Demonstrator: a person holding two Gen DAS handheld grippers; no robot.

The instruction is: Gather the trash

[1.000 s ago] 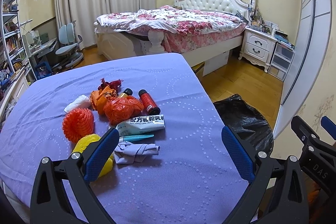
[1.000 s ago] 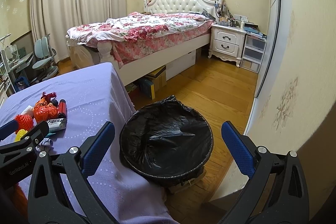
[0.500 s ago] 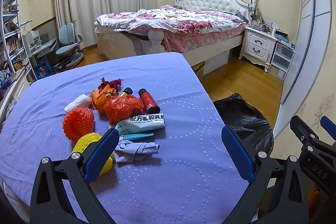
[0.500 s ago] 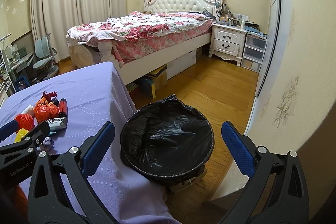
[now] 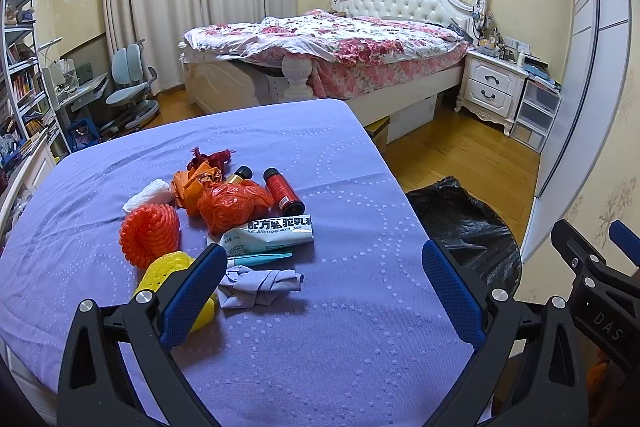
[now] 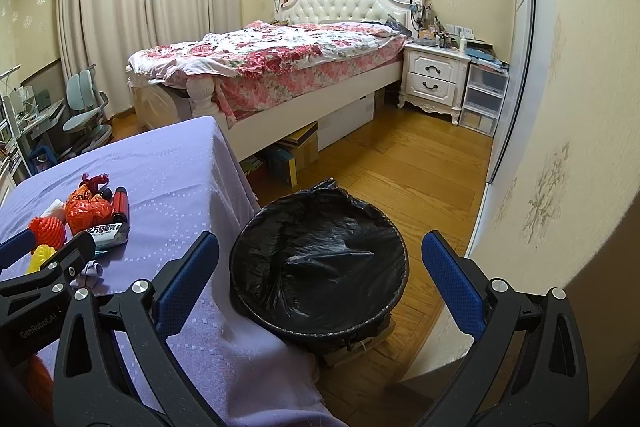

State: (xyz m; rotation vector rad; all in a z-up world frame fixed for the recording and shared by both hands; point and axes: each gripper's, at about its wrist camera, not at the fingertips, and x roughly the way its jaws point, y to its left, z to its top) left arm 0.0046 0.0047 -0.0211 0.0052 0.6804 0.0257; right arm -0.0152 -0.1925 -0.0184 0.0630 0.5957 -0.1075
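Trash lies in a heap on the purple-covered table [image 5: 312, 347]: an orange crumpled bag [image 5: 232, 203], an orange foam net [image 5: 149, 230], a yellow foam net [image 5: 166, 269], a white sachet [image 5: 268, 230], a red bottle [image 5: 282, 190] and a crumpled purple tissue [image 5: 256, 283]. My left gripper [image 5: 324, 287] hovers open over the table's near side, just right of the heap, holding nothing. My right gripper [image 6: 320, 275] is open and empty above the black-lined trash bin [image 6: 320, 259], which stands on the floor by the table's right edge.
A bed [image 6: 280, 63] with a floral cover fills the back of the room, with a white nightstand [image 6: 434, 79] to its right. A desk chair [image 5: 130, 83] and shelves stand at the left. Wooden floor [image 6: 420, 167] lies open beyond the bin.
Both grippers have barely shifted; the views are almost the same as a second ago. Nothing on the table has moved.
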